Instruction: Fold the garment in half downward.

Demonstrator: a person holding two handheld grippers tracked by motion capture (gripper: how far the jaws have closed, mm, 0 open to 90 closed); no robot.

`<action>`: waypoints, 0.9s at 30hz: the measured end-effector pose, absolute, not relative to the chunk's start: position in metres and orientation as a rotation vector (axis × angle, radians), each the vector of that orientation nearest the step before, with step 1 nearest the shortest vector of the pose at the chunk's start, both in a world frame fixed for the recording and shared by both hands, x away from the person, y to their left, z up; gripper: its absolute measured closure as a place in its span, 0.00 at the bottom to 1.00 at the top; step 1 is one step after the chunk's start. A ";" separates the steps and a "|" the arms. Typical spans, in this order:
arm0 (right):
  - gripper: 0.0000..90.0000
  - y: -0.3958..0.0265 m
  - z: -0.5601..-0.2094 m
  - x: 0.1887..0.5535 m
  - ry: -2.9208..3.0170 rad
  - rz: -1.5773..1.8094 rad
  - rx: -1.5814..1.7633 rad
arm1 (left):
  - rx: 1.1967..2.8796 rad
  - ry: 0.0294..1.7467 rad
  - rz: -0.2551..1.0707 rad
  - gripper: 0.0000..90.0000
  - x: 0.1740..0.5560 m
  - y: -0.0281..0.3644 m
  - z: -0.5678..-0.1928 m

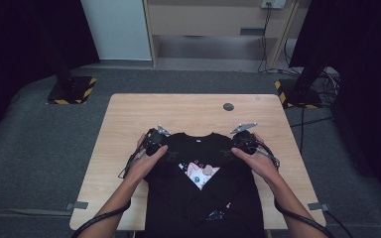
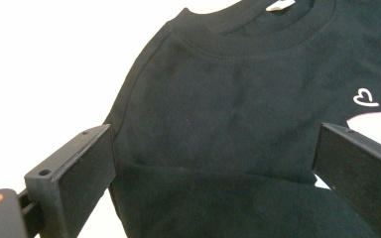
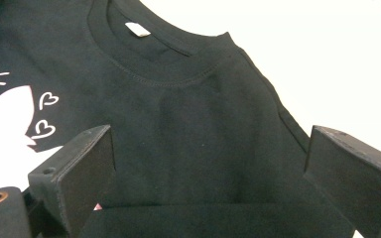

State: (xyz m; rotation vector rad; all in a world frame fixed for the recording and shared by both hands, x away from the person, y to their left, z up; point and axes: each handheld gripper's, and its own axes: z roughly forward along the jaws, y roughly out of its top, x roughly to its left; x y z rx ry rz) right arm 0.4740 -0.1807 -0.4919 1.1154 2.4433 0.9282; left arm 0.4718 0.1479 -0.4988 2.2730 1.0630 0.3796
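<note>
A black sweatshirt (image 1: 198,188) with a pink and white cat print (image 1: 201,173) lies flat on the wooden table (image 1: 188,111), collar toward the far side and sleeves folded across the chest. My left gripper (image 1: 155,141) rests at its left shoulder and my right gripper (image 1: 242,142) at its right shoulder. In the left gripper view the left gripper (image 2: 213,148) is open, jaws wide apart over the shoulder cloth (image 2: 218,99) and a folded sleeve edge. The right gripper (image 3: 208,148) is likewise open over the other shoulder, with the neck label (image 3: 138,29) beyond. Neither holds cloth.
A small dark round disc (image 1: 228,106) lies on the table's far side. Grey tape tabs (image 1: 79,205) mark the near corners. Stands with yellow-black bases (image 1: 72,90) sit on the floor beyond the table, with cables at the right.
</note>
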 end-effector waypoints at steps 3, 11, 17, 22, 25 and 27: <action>0.06 -0.181 -0.491 0.478 2.442 0.922 1.121 | 2.269 1.063 0.385 0.03 0.475 0.147 -0.500; 0.06 -0.181 -0.494 0.488 2.444 0.908 1.144 | 2.278 1.050 0.387 0.03 0.483 0.147 -0.502; 0.06 -0.178 -0.497 0.496 2.449 0.892 1.153 | 2.289 1.054 0.378 0.03 0.489 0.147 -0.506; 0.07 -0.175 -0.499 0.503 2.456 0.881 1.153 | 2.297 1.049 0.377 0.03 0.493 0.144 -0.508; 0.07 -0.173 -0.500 0.507 2.459 0.880 1.160 | 2.313 1.037 0.374 0.03 0.494 0.142 -0.510; 0.07 -0.173 -0.500 0.510 2.458 0.882 1.163 | 2.313 1.037 0.375 0.03 0.496 0.142 -0.510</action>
